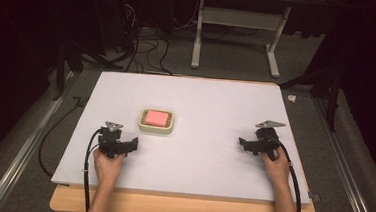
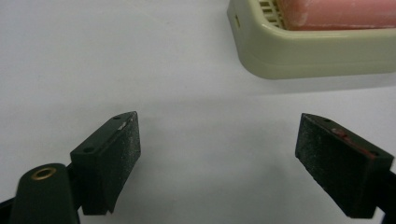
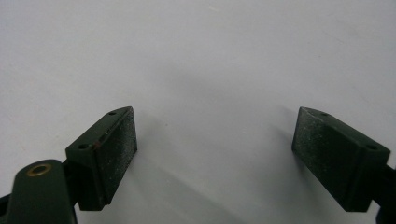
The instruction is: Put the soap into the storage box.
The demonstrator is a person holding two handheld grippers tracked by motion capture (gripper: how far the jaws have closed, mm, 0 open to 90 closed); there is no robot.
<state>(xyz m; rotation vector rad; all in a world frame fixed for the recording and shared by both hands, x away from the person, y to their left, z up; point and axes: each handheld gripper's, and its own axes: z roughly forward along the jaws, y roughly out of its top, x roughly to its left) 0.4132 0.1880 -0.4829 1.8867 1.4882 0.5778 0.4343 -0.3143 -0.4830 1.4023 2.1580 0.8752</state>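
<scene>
A cream slotted dish with a pink block in it sits on the white board, left of centre. My left gripper rests low on the board just in front of and left of the dish. In the left gripper view the left gripper has its jaws wide apart with bare board between them, and the dish with the pink block lies ahead at upper right. My right gripper sits near the board's right side. In the right gripper view the right gripper also has its jaws apart over bare board.
The white board lies on a wooden table whose front edge shows below it. A cable trails from each gripper over the front edge. Beyond the board are a grey floor, a white desk frame and loose cables.
</scene>
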